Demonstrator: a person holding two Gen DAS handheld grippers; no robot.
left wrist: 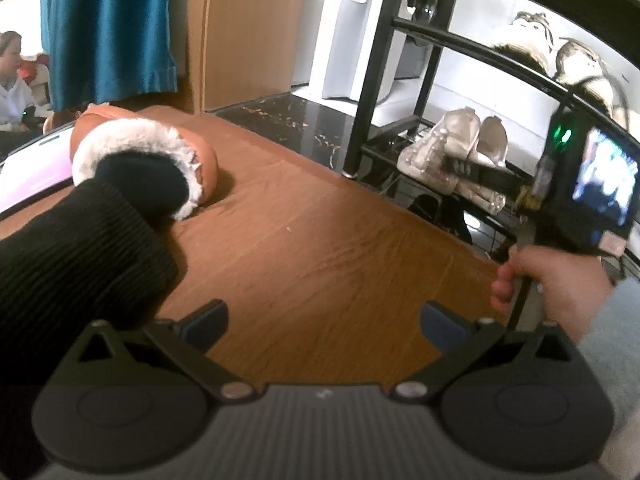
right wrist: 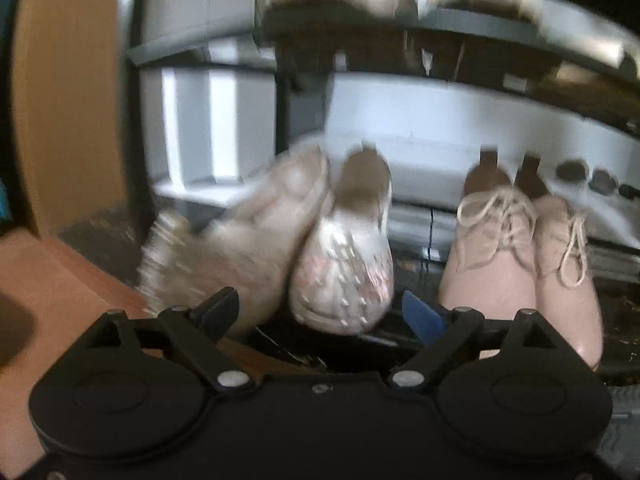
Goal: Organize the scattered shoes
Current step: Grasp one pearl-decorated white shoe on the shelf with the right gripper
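Note:
In the right wrist view my right gripper (right wrist: pixel 322 312) is open in front of the lower shelf of a black shoe rack (right wrist: pixel 400 332). The toe of a white beaded shoe (right wrist: pixel 344 264) lies between its fingertips, and neither pad touches it. The matching shoe (right wrist: pixel 244 240) leans against it on the left, blurred. In the left wrist view my left gripper (left wrist: pixel 324 320) is open and empty above a brown wooden surface (left wrist: pixel 320 240). A brown fur-lined shoe (left wrist: pixel 160 148) lies at the far left of that surface, with a black ribbed sleeve (left wrist: pixel 80 248) reaching into it. The white pair (left wrist: pixel 460 148) shows there on the rack.
A pink lace-up pair (right wrist: pixel 520 264) stands to the right of the white shoes. Furry shoes (left wrist: pixel 560 56) sit on the upper shelf. A hand (left wrist: pixel 560 284) holds the right gripper's handle. A teal curtain (left wrist: pixel 108 28) and a wooden panel (left wrist: pixel 248 32) stand behind, with a seated person (left wrist: pixel 12 76) at far left.

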